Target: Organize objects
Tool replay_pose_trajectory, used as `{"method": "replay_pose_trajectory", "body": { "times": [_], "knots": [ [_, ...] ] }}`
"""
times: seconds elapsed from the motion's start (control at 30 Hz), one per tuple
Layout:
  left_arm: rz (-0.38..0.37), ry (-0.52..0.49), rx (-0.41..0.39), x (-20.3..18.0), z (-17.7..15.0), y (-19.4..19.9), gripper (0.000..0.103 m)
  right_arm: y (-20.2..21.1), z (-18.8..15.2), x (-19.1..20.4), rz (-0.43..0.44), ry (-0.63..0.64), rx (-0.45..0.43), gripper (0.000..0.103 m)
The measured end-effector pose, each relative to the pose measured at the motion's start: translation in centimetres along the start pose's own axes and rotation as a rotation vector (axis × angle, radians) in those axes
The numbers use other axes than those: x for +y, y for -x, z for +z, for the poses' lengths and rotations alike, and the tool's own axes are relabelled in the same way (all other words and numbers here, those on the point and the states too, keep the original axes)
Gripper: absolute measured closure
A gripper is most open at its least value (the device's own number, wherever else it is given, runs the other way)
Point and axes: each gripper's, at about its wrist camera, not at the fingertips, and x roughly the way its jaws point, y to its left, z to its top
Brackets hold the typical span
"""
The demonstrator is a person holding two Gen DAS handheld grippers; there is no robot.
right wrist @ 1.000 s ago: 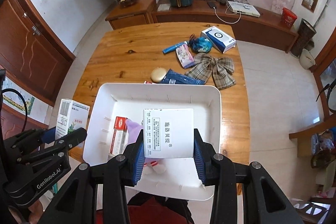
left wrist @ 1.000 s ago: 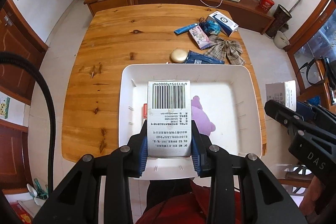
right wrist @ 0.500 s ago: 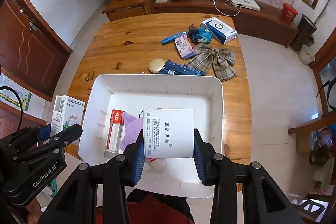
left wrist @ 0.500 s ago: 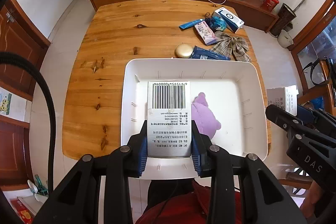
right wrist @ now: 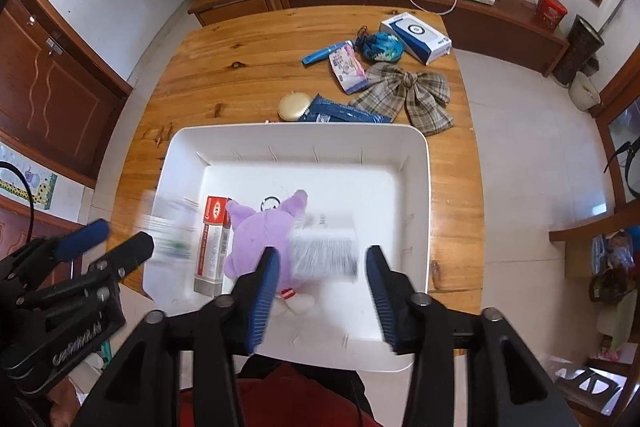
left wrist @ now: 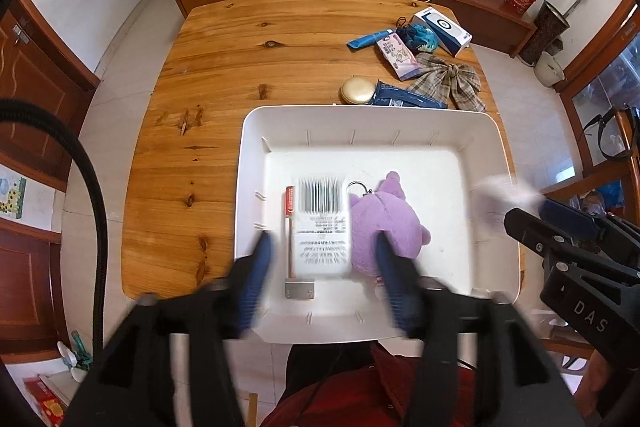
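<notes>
Both grippers are opening over the white tray (left wrist: 492,131), the left gripper (left wrist: 322,259) letting a barcoded box (left wrist: 322,227) drop and the right gripper (right wrist: 320,277) a second box (right wrist: 326,251), both light, stiff cartons best pinched across flat sides.

Barcode box (left wrist: 322,227) motion-blurred; white box (right wrist: 324,247) blurred, text unreadable

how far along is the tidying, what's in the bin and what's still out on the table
Done: a purple plush and a red-topped tube box lie in the white bin.

In hand: the left gripper and right gripper are both opening, each dropping a blurred white box into it.

Left: plaid bow, gold compact, blue packet and blue-white box on the table.
</notes>
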Motion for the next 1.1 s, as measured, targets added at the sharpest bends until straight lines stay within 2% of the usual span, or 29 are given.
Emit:
{"method": "replay_pose_trajectory", "body": {
  "times": [0.17,0.37,0.8,1.1],
  "knots": [
    [0.004,-0.006,-0.002,0.3,0.1,-0.1,0.024,0.0,-0.1,0.3,0.001,0.006,-0.004,0.049],
    [-0.008,0.005,0.016,0.7,0.1,-0.4,0.024,0.0,0.0,0.4,0.002,0.013,-0.003,0.049],
    [-0.012,-0.001,0.0,0.7,0.2,0.1,0.022,0.3,-0.1,1.1,0.007,0.046,-0.006,0.049],
    [-0.008,0.011,-0.038,1.0,0.8,1.9,0.022,1.7,-0.1,0.8,0.018,0.066,-0.056,0.049]
  ]
}}
